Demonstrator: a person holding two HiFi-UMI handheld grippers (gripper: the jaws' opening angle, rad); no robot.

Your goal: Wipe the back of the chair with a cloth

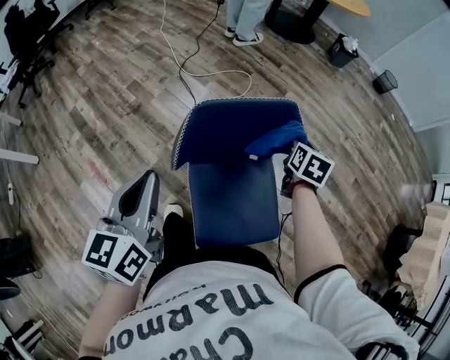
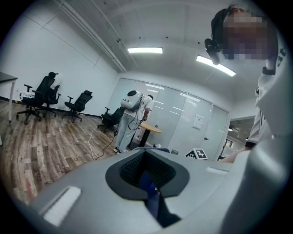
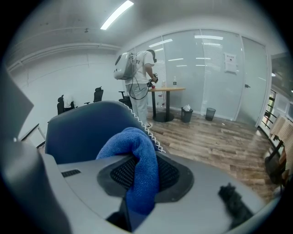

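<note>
The chair has a dark blue backrest (image 1: 228, 130) with white stitching and a blue seat (image 1: 232, 200), straight in front of me. A blue cloth (image 1: 276, 139) lies bunched against the backrest's right side, by its top edge. My right gripper (image 1: 292, 163) is shut on it. In the right gripper view the cloth (image 3: 135, 153) folds out from between the jaws of the right gripper (image 3: 139, 185) and touches the backrest (image 3: 82, 130). My left gripper (image 1: 144, 190) is low at the left, away from the chair, shut and holding nothing. The left gripper view shows the left gripper (image 2: 149, 180) pointing across the room.
A person in white (image 1: 245, 20) stands beyond the chair near a round table (image 1: 349, 6). A white cable (image 1: 191, 70) loops over the wood floor behind the chair. Two dark bins (image 1: 342, 50) stand far right. Black office chairs (image 1: 28, 35) crowd the far left.
</note>
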